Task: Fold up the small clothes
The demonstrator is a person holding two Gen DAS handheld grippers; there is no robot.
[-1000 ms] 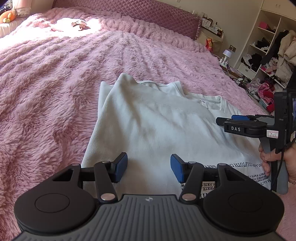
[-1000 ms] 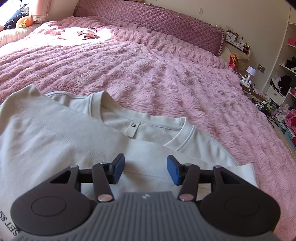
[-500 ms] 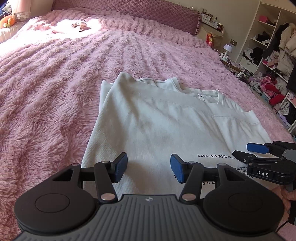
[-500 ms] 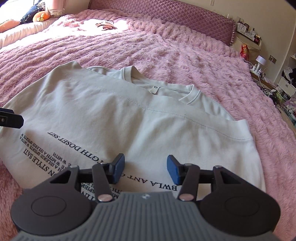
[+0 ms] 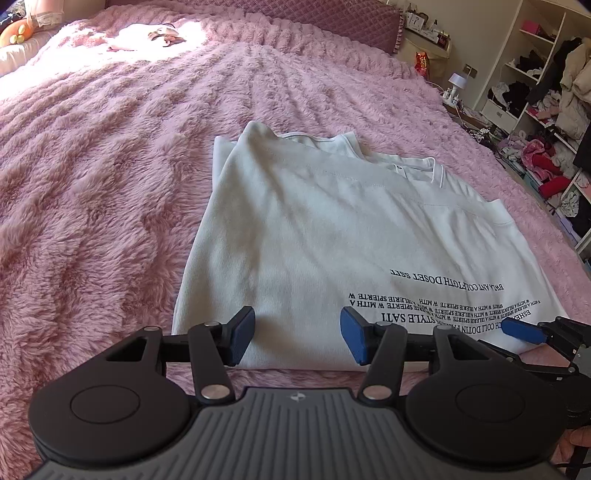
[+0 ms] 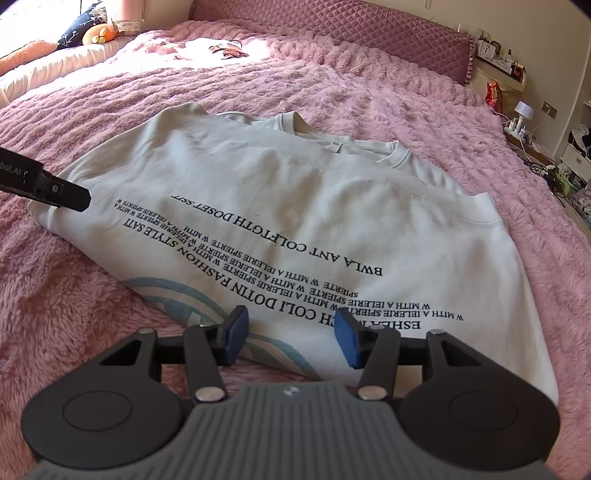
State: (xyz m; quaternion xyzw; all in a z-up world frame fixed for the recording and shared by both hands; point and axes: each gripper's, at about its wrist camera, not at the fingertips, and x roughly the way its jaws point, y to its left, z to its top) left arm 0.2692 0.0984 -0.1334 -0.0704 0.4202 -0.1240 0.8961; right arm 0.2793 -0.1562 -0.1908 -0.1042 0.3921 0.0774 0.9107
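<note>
A white T-shirt (image 5: 332, 229) with black printed text lies partly folded on the pink fluffy bedspread (image 5: 110, 166), collar toward the headboard. It also shows in the right wrist view (image 6: 295, 206), with a light blue print at its near edge. My left gripper (image 5: 297, 338) is open and empty, just above the shirt's near left edge. My right gripper (image 6: 291, 338) is open and empty over the shirt's near edge; it shows at the right in the left wrist view (image 5: 532, 336). The left gripper's finger (image 6: 55, 192) reaches in at the shirt's left corner.
A quilted purple headboard (image 6: 332, 40) runs along the far side. Pillows and a soft toy (image 6: 99, 33) lie at the far left. A small item (image 5: 164, 33) rests in the sunlit patch. Open shelves with clothes (image 5: 535, 92) and a bedside lamp (image 5: 458, 79) stand to the right.
Both grippers have pulled back toward the shirt's near edge, open throughout. The right gripper moved from the collar area down to the printed text. The shirt lies still.
</note>
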